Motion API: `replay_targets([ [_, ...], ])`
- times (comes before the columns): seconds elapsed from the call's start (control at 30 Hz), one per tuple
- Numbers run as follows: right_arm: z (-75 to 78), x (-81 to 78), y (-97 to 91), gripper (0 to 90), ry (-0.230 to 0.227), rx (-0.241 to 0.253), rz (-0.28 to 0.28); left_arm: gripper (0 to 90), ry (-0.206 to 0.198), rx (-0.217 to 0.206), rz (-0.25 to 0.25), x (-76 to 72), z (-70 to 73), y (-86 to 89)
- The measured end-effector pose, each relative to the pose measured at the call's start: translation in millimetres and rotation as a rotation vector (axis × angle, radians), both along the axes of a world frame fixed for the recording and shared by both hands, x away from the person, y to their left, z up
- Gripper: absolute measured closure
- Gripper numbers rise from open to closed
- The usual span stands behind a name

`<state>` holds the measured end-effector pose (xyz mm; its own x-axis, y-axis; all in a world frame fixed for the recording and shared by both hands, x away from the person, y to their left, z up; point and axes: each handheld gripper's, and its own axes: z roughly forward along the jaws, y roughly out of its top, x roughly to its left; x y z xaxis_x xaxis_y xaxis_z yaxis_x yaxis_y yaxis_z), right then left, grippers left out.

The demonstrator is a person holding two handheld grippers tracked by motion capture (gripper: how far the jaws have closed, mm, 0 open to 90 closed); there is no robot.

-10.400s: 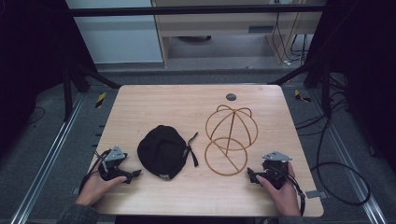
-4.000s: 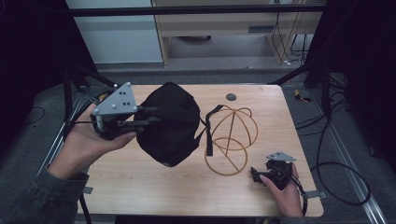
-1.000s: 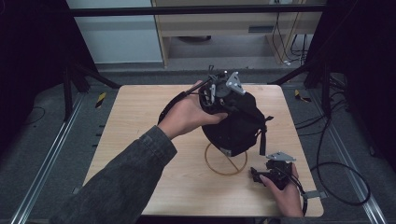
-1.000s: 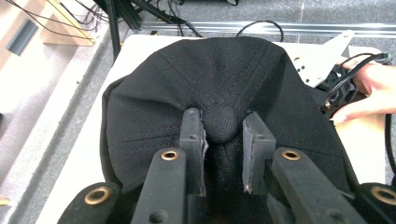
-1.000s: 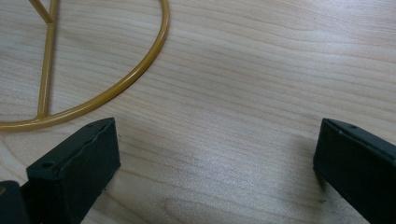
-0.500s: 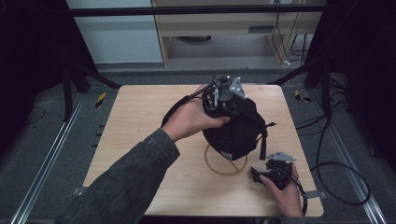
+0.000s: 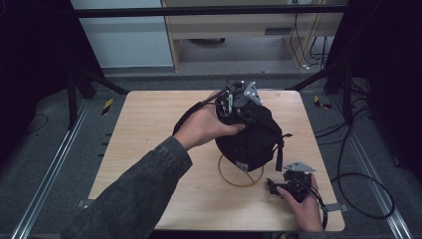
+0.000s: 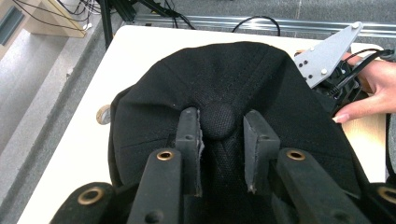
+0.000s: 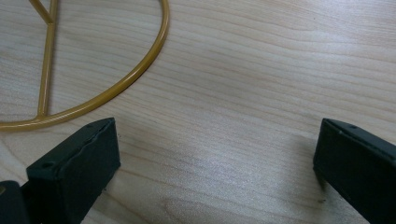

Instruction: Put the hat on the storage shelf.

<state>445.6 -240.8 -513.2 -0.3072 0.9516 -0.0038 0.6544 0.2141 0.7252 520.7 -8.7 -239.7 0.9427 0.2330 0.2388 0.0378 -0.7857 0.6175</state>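
A black cap (image 7: 249,137) sits draped over a gold wire stand, whose base ring (image 7: 230,178) shows under it. My left gripper (image 7: 234,107) is on top of the cap. In the left gripper view its jaws stand close together on the crown fabric (image 8: 210,79), either side of the top button (image 8: 219,120). My right gripper (image 7: 278,185) rests on the table near the front right, beside the ring. The right gripper view has its jaws wide apart over bare wood, with nothing between them, and the gold ring (image 9: 140,70) lies just ahead.
The wooden table (image 7: 149,129) has open surface on its left half. A coin (image 8: 103,114) lies by the cap near the far edge. The cap's strap (image 7: 278,149) hangs down toward the right hand. Cables trail off the table's right side.
The left gripper has lowered the cap a little further onto the wire stand, and the cap now covers the dome. The right gripper has stayed put.
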Motion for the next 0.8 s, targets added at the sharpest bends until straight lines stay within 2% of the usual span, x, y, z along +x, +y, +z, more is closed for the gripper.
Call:
replay_targets([
  [0.27, 0.0, 0.0, 0.0, 0.6, 0.0, 0.0, 0.0, 68.3, -0.001, -0.002, 0.007, 0.6, -1.0, 0.1],
  [0.6, 0.0, -0.1, 0.2, 0.6, 0.001, 0.002, -0.002, 58.8, -0.02, -0.024, 0.02, -0.6, 0.6, 4.9],
  [0.8, 0.0, -0.1, 0.1, 0.6, 0.001, 0.001, 0.0, 56.4, -0.026, -0.031, 0.023, -1.5, 2.3, 8.4],
])
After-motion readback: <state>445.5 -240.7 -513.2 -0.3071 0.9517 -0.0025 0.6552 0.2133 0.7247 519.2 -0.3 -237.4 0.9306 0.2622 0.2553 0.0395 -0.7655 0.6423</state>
